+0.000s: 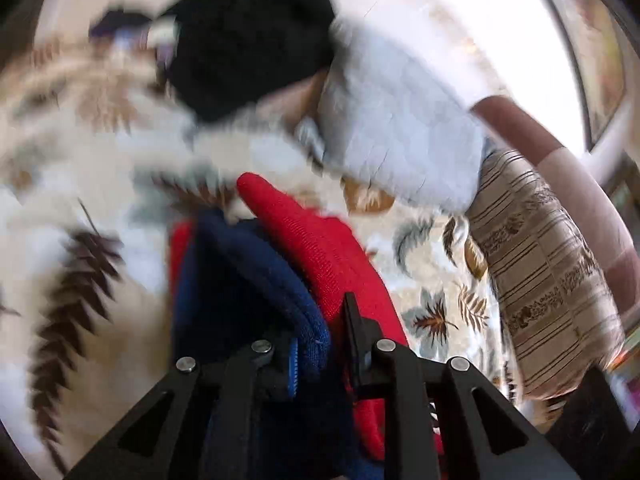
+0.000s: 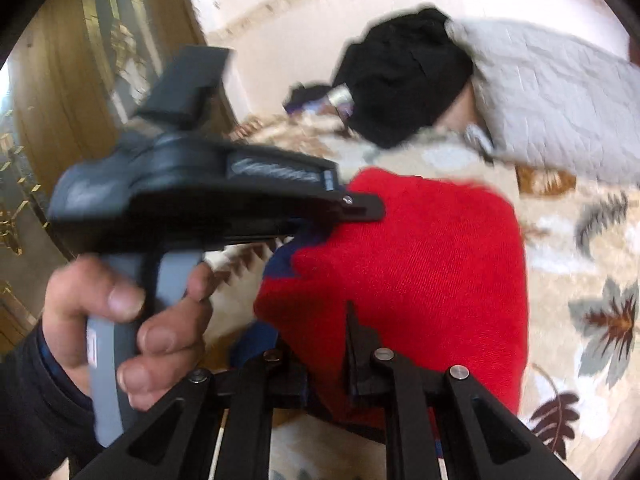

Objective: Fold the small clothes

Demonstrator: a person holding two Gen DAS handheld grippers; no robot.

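Both grippers clamp the red and navy garment above the leaf-print bedspread.

Left gripper (image 1: 320,344) pinches a fold of the garment (image 1: 320,248), navy side on its left, red on its right; my left hand (image 2: 132,320) grips its grey handle. Right gripper (image 2: 316,344) is closed on the garment's near red edge. Further back on the bedspread (image 2: 592,264) lie a black cloth (image 2: 404,76) and, to its right and touching it, a white quilted pillow (image 2: 560,104).
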